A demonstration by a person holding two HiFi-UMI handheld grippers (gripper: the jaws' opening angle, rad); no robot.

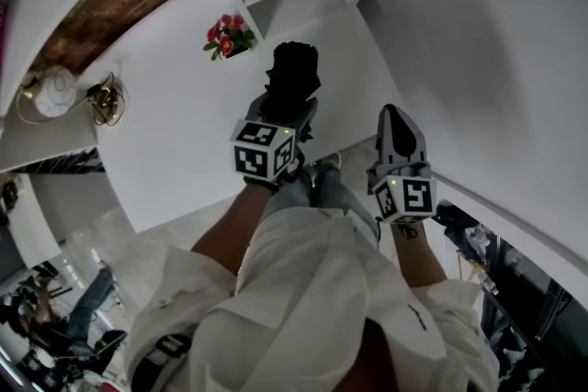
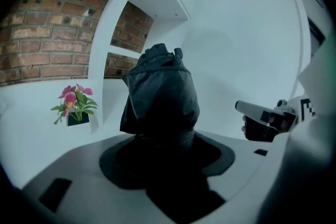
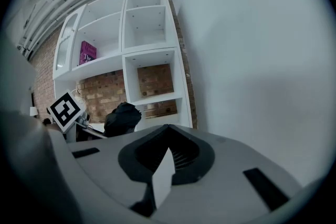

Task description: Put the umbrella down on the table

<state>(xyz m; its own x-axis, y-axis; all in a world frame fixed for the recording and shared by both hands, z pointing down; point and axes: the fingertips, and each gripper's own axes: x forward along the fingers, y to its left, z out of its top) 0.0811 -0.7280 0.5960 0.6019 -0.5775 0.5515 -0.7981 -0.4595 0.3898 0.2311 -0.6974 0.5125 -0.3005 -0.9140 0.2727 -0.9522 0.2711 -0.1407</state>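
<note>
Head view shows the left gripper [image 1: 292,108] clamped on the folded black umbrella [image 1: 294,71], which is held up over the white table [image 1: 175,138] and not yet laid down. Beside it the right gripper [image 1: 397,119] is closed and empty. Lowering and letting go remain, I'd say.

A black umbrella [image 1: 292,73] — folded, its fabric bunched and creased — juts forward from the left gripper [image 1: 290,110], whose jaws clamp its near end. The rounded bundle is held in the air above the white table [image 1: 175,151], near that table's far edge.
</note>
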